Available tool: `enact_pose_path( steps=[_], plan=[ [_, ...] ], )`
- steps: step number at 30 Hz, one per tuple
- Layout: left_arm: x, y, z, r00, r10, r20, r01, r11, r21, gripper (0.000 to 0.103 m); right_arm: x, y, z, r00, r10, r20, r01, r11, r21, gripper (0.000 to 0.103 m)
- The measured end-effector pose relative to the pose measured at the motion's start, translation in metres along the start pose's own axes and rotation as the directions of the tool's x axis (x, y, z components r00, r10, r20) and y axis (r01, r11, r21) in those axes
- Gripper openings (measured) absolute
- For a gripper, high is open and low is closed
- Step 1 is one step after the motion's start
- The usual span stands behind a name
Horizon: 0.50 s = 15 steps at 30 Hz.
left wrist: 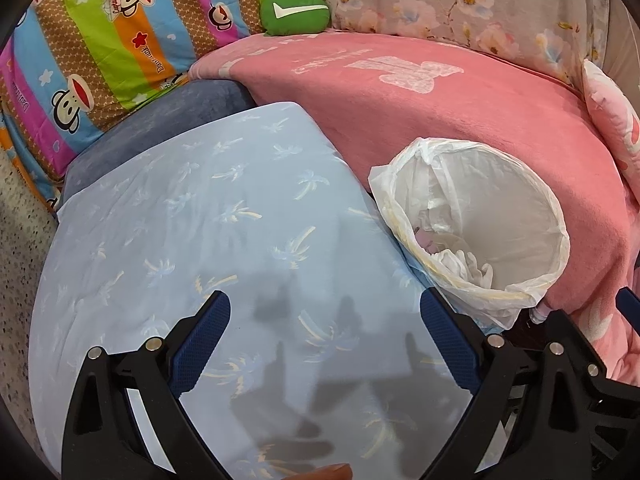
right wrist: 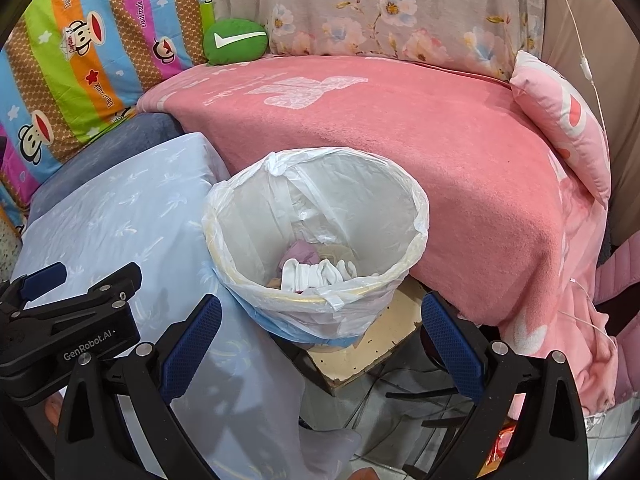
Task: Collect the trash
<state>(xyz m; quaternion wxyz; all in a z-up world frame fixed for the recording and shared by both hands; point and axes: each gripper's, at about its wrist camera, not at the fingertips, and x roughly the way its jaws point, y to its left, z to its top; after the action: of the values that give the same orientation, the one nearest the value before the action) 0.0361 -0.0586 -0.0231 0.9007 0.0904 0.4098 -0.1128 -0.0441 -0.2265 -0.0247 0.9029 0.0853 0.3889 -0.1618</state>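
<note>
A waste bin lined with a white plastic bag (right wrist: pixel 320 216) stands between a light blue patterned cloth surface (right wrist: pixel 120 216) and a pink blanket (right wrist: pixel 440 152). Crumpled white tissue (right wrist: pixel 316 274) and a pinkish scrap (right wrist: pixel 298 252) lie inside it. The bin also shows in the left wrist view (left wrist: pixel 480 216) at the right. My right gripper (right wrist: pixel 320 340) is open and empty, just in front of the bin. My left gripper (left wrist: pixel 324 336) is open and empty above the blue cloth (left wrist: pixel 200 220); its body shows in the right wrist view (right wrist: pixel 68 320) at the left.
A green cushion (left wrist: pixel 294 12) and a striped monkey-print quilt (left wrist: pixel 100 40) lie at the back. A floral fabric (right wrist: pixel 380 8) hangs behind the pink blanket. A pink pillow (right wrist: pixel 560 120) lies at the right. The bin rests on a worn board (right wrist: pixel 360 352) over tiled floor with cables.
</note>
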Motion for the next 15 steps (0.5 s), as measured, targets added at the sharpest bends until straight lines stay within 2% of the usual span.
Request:
enact_pose_path(
  steps=[15],
  plan=[
    [0.0013,0.0014,-0.0013,1.000,0.022,0.001,-0.022,1.000,-0.013,0.092,0.0019,-0.0004,-0.0016,1.000,-0.001,-0.004,0.001,1.000,0.001,0.098]
  ],
)
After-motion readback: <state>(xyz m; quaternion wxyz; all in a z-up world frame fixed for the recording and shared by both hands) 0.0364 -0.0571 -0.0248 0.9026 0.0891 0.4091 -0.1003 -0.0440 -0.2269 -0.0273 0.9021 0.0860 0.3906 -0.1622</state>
